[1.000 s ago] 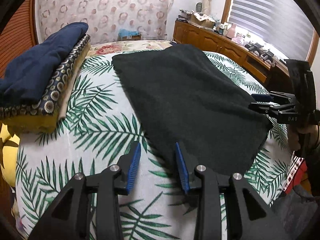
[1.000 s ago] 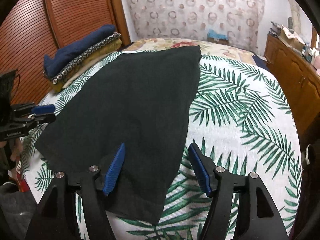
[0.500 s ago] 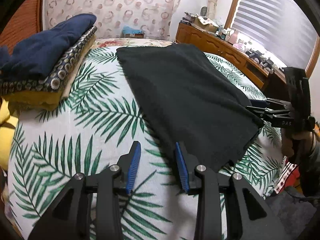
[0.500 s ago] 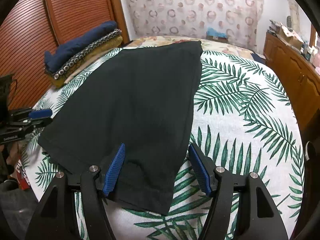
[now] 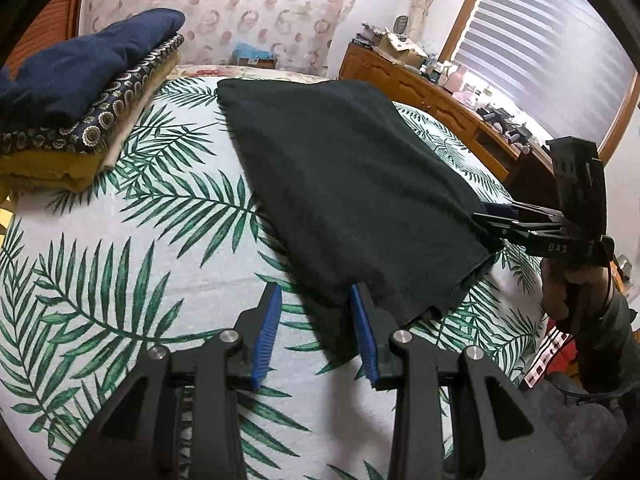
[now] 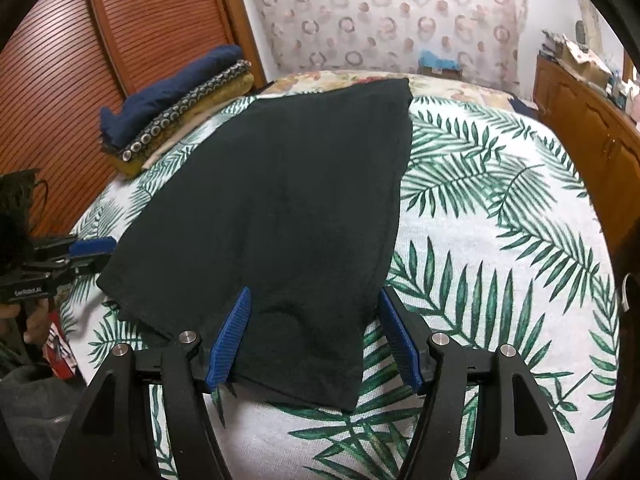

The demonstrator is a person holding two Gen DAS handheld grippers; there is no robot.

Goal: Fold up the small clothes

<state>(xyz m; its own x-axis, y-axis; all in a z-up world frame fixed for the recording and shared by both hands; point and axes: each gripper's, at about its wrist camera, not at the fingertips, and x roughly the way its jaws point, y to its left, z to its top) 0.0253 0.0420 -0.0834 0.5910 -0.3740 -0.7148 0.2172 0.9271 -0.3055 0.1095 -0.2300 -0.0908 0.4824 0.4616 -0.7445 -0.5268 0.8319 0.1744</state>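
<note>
I am holding both grippers open, gripping nothing: left gripper (image 5: 316, 320) beside the black cloth's (image 5: 352, 184) near corner, right gripper (image 6: 314, 332) straddling its near edge.

left gripper (image 5: 316, 320): black frame | blue ribbed pads | silver screws
</note>
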